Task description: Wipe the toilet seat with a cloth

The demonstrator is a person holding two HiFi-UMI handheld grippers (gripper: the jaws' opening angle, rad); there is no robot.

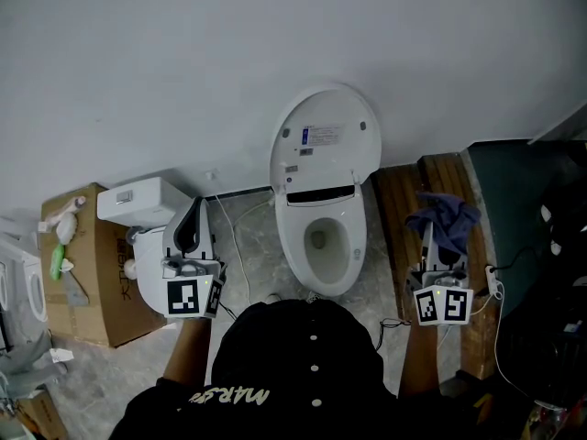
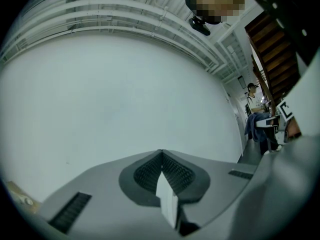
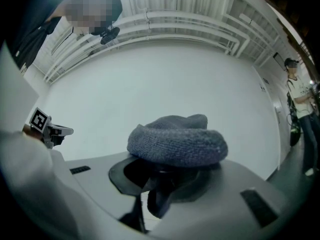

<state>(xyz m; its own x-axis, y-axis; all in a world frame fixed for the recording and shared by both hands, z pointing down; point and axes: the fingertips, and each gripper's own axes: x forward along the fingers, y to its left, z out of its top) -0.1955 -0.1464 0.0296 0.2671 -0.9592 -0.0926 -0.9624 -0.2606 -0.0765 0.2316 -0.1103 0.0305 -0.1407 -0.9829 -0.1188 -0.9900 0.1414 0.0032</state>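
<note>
Grip status: right hand-held gripper is clamped on the blue-grey cloth. Its own view shows the jaws pinching only a lower fold, with the rest of the cloth bulging in a roll over the tips. Left hand-held gripper has its jaws fully together with nothing between them, and it hangs over a second toilet on the left. Both are held either side of the person and angled up toward the wall, so the cloth is apart from the target and no wiping contact is made yet. Between them, slightly ahead, is the toilet seat, down around the open bowl, with the lid raised against the wall behind it. Risks as I read them: the pinch is on a small fold, so drag on the seat could pull the cloth free and drop it into the bowl. The bunched roll gives little flat contact, so the wipe may be patchy. If the roll shifts, the hard jaw tips could scrape the seat. A bump on the upright lid could tip it down onto the gripper. A cable runs across the floor beside the toilet base, a snag hazard when stepping in.
</note>
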